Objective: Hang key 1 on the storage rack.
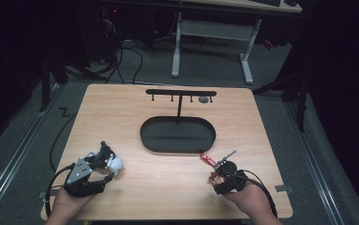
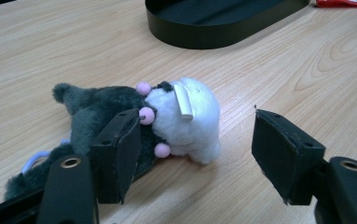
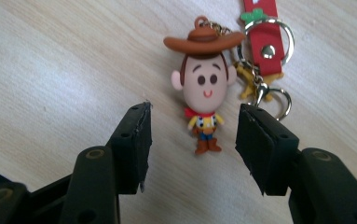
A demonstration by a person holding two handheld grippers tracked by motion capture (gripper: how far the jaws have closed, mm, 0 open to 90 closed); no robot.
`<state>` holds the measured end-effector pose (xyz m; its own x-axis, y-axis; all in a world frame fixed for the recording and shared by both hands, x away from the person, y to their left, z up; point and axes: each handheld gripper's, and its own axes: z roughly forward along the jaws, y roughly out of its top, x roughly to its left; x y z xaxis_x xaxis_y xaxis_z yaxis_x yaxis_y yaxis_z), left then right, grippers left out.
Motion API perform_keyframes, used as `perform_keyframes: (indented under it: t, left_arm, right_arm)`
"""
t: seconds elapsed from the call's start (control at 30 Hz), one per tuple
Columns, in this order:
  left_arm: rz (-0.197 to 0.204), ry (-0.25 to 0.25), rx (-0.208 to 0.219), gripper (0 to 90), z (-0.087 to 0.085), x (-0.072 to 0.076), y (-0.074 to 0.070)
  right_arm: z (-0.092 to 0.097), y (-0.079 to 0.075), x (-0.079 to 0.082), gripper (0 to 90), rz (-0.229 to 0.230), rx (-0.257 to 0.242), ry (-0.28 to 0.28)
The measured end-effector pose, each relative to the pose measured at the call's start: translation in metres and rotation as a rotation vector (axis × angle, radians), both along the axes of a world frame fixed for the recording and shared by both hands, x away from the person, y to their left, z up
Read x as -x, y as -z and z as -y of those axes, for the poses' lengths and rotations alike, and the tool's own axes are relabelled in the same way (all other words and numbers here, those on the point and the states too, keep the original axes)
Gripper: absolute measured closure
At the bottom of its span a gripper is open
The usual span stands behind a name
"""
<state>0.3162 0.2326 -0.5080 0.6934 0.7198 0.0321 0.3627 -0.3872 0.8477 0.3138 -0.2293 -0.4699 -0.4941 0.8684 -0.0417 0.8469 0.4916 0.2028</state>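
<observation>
The table (image 1: 168, 187) is carrying a black oval tray (image 1: 177, 134), the landmark here, lying mid-table with a hook stand (image 1: 180, 95) rising just behind it. Near the tray's front left, the left gripper (image 1: 103, 167) is standing with jaws spread; one pad is touching the dark side of a plush toy (image 2: 157, 121), the other staying clear of its white end. Near the tray's front right, the right gripper (image 3: 192, 140) is hovering, jaws apart around the legs of a cowboy keychain (image 3: 205, 88), not pinching it
</observation>
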Motion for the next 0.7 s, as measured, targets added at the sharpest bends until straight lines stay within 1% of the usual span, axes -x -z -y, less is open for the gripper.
perform_keyframes:
  t: [0.13, 0.23, 0.4, 0.5, 0.57, 0.6, 0.63, 0.7]
  left_arm:
    - [0.001, 0.007, 0.002, 33.2, 0.002, -0.001, 0.000]
    - [0.000, 0.013, -0.004, 33.2, 0.003, -0.002, 0.001]
    - [-0.001, 0.016, -0.004, 33.2, 0.003, -0.002, 0.001]
    - [0.000, 0.018, -0.003, 33.2, 0.002, -0.002, 0.001]
    - [-0.001, 0.019, -0.001, 33.2, 0.002, -0.002, 0.000]
    - [0.001, 0.019, -0.001, 33.2, 0.002, -0.002, 0.000]
    - [0.000, 0.019, -0.001, 33.2, 0.002, -0.002, 0.000]
    - [0.000, 0.021, -0.002, 33.2, 0.002, -0.002, 0.000]
  right_arm:
    - [-0.003, 0.003, -0.004, 45.2, -0.005, 0.008, -0.006]
    - [-0.005, 0.007, -0.009, 45.0, -0.003, 0.016, -0.008]
    - [-0.009, 0.012, -0.013, 46.0, -0.017, 0.023, -0.020]
    - [-0.011, 0.014, -0.015, 46.1, -0.020, 0.042, -0.030]
    - [-0.012, 0.016, -0.017, 46.2, -0.020, 0.047, -0.029]
    - [-0.012, 0.016, -0.018, 46.3, -0.019, 0.049, -0.037]
    - [-0.013, 0.017, -0.019, 47.0, -0.020, 0.050, -0.028]
    - [-0.013, 0.018, -0.020, 48.1, -0.019, 0.054, -0.027]
